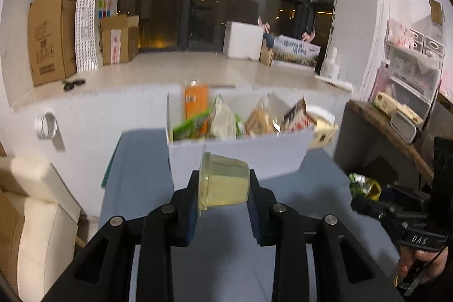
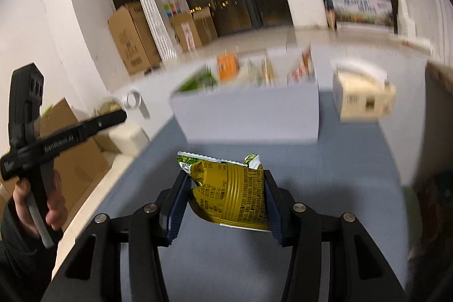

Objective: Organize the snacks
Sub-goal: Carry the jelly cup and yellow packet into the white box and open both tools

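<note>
Motion blur smears the white box (image 1: 240,157) and the snack packets standing in it, so their labels can't be read. The left gripper (image 1: 224,183) is clamped on a translucent yellowish jelly cup (image 1: 223,181) lying on its side, lid pointing left, above the blue table (image 1: 141,177). The right gripper (image 2: 225,196) pinches a crinkled gold-and-green snack packet (image 2: 229,188), printed text sideways, sealed edge toward the box.

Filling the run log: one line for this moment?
left gripper: shut on jelly cup | right gripper: shut on yellow snack packet | both short of white box
</note>
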Demonstrator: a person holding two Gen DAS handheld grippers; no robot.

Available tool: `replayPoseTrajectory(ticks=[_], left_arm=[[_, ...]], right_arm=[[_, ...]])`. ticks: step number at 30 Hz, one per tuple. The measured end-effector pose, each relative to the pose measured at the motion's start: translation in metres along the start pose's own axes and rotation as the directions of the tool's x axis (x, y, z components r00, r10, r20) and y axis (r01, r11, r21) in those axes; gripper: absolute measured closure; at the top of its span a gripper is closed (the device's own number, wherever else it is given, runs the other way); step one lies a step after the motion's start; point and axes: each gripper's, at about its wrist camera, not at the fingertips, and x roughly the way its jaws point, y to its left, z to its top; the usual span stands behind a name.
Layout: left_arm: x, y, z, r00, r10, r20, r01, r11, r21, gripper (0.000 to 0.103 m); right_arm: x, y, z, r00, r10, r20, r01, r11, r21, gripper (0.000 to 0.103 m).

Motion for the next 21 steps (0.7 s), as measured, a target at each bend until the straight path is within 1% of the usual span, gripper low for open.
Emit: replayPoseTrajectory(ticks=[2, 5, 7, 8, 10, 12, 13, 17, 18, 19, 20, 21], left_arm=[[-0.001, -0.002, 0.022, 1.0, 0.008, 0.019, -0.009, 1.0, 0.011, 0.07], [0.013, -0.002, 0.057, 1.0, 0.01, 0.026, -0.01, 1.0, 0.012, 0.07], [0.028, 0.0, 0.077, 1.0, 0.0, 0.013, 0.0, 1.0, 0.01, 0.07], [0.04, 0.0, 0.087, 1.0, 0.007, 0.003, -0.007, 1.0, 0.013, 0.07], [0.066, 0.0, 0.103, 0.999, 0.032, -0.026, -0.031, 0.999, 0.032, 0.07], [0.088, -0.001, 0.113, 0.998, 0.045, -0.052, -0.042, 0.998, 0.04, 0.07], [0.098, 0.0, 0.118, 0.997, 0.047, -0.063, -0.045, 0.998, 0.044, 0.07], [0.128, 0.003, 0.131, 0.994, 0.071, -0.082, -0.066, 0.996, 0.056, 0.069], [0.133, 0.005, 0.133, 0.995, 0.063, -0.079, -0.059, 0.997, 0.053, 0.068], [0.134, 0.007, 0.134, 0.997, 0.039, -0.072, -0.036, 0.998, 0.047, 0.068], [0.135, 0.009, 0.133, 0.998, 0.006, -0.067, -0.003, 0.999, 0.044, 0.056], [0.136, 0.01, 0.133, 0.998, 0.003, -0.069, 0.0, 0.999, 0.046, 0.023]], right_arm=[[0.003, -0.002, 0.029, 1.0, -0.002, 0.03, 0.002, 1.0, -0.01, 0.049], [0.013, -0.008, 0.068, 0.998, -0.013, 0.054, 0.013, 1.0, 0.002, 0.049], [0.026, -0.013, 0.091, 0.998, -0.029, 0.049, 0.029, 1.0, 0.005, 0.049], [0.036, -0.016, 0.104, 0.998, -0.055, 0.043, 0.055, 0.998, -0.001, 0.049], [0.054, -0.026, 0.124, 0.997, -0.07, 0.029, 0.07, 0.997, 0.009, 0.049], [0.073, -0.038, 0.146, 0.997, -0.075, 0.007, 0.075, 0.997, 0.031, 0.049], [0.083, -0.046, 0.158, 0.996, -0.092, 0.001, 0.091, 0.995, 0.046, 0.049], [0.11, -0.068, 0.181, 0.992, -0.126, -0.028, 0.127, 0.989, 0.074, 0.049], [0.116, -0.071, 0.184, 0.991, -0.127, -0.036, 0.129, 0.989, 0.071, 0.049], [0.123, -0.075, 0.187, 0.987, -0.153, -0.042, 0.156, 0.985, 0.074, 0.049], [0.127, -0.079, 0.188, 0.986, -0.162, -0.048, 0.165, 0.983, 0.082, 0.046], [0.131, -0.082, 0.189, 0.988, -0.146, -0.051, 0.151, 0.984, 0.097, 0.042]])
